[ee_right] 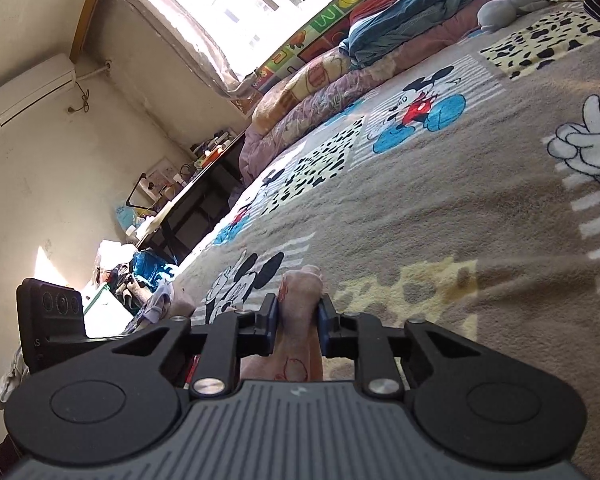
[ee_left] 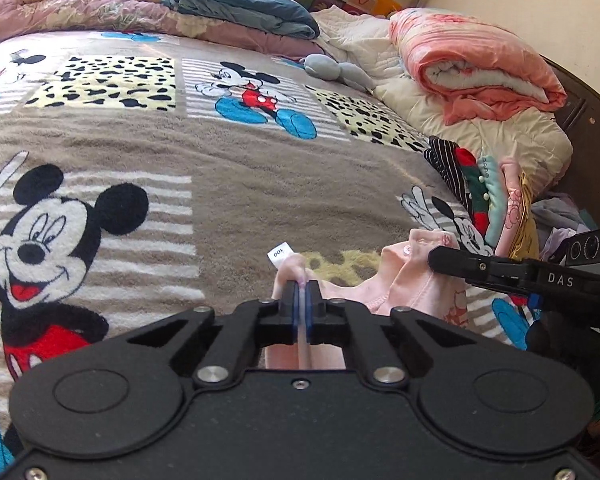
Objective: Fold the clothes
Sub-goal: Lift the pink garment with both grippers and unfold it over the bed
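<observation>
A small pink garment (ee_left: 404,280) with a white size tag (ee_left: 281,254) lies on the Mickey Mouse blanket (ee_left: 228,184) at the bed's near edge. My left gripper (ee_left: 302,288) is shut on a thin edge of it by the tag. My right gripper (ee_right: 298,308) is shut on a bunched fold of the same pink garment (ee_right: 300,292), which bears a red print. The right gripper also shows in the left wrist view (ee_left: 452,262), over the garment's right part.
A stack of folded clothes (ee_left: 484,192) stands on the bed to the right. Rolled quilts (ee_left: 472,64), a blue blanket (ee_left: 244,4) and a grey plush toy (ee_left: 340,70) lie at the far side. A desk (ee_right: 188,204) and loose clothes (ee_right: 148,280) are beside the bed.
</observation>
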Available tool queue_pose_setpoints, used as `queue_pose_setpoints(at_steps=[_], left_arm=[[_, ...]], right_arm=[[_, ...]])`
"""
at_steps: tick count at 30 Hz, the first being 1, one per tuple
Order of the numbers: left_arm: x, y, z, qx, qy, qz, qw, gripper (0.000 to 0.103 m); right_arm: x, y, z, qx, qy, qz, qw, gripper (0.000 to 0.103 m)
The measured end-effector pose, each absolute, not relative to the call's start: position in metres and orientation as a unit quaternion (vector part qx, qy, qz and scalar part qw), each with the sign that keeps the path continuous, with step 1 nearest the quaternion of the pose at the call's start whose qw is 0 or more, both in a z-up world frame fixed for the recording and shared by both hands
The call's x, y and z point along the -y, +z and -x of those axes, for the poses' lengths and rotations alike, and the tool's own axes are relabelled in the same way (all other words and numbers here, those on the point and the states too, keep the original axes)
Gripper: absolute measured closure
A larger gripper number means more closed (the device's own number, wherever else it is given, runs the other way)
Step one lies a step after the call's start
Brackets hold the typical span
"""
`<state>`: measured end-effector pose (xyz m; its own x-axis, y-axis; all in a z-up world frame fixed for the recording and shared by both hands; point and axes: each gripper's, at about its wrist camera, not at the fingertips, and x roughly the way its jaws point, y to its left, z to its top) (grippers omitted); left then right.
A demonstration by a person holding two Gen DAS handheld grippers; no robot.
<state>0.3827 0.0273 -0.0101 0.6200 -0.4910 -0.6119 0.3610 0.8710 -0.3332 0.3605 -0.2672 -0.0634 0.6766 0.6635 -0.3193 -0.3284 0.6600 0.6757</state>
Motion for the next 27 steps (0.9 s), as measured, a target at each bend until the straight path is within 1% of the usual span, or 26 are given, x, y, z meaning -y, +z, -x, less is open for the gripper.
queue_pose_setpoints(at_steps=[8, 13, 18, 20, 22, 24, 27], left_arm=[[-0.027, 0.075, -0.4, -0.287, -0.212, 0.087, 0.93, 0.103], [-0.025, 0.134, -0.415, -0.218, -0.184, 0.077, 0.955, 0.103], [-0.03, 0.181, -0.417, -0.137, -0.177, 0.089, 0.971, 0.103], [-0.029, 0.181, -0.412, -0.124, -0.181, 0.086, 0.972, 0.103], [-0.028, 0.173, -0.404, -0.122, -0.187, 0.079, 0.972, 0.103], [-0.026, 0.15, -0.387, -0.134, -0.194, 0.068, 0.969, 0.103], [-0.024, 0.112, -0.358, -0.156, -0.202, 0.059, 0.965, 0.103]], right_arm=[[0.27, 0.022, -0.401, -0.244, 0.289, -0.262, 0.888, 0.082], [0.279, 0.076, -0.426, -0.21, 0.276, -0.259, 0.901, 0.082], [0.283, 0.135, -0.443, -0.154, 0.272, -0.241, 0.919, 0.082], [0.285, 0.149, -0.444, -0.136, 0.28, -0.241, 0.919, 0.083], [0.284, 0.149, -0.439, -0.128, 0.28, -0.235, 0.922, 0.083], [0.282, 0.145, -0.431, -0.124, 0.279, -0.227, 0.925, 0.083], [0.275, 0.122, -0.402, -0.126, 0.288, -0.199, 0.928, 0.083]])
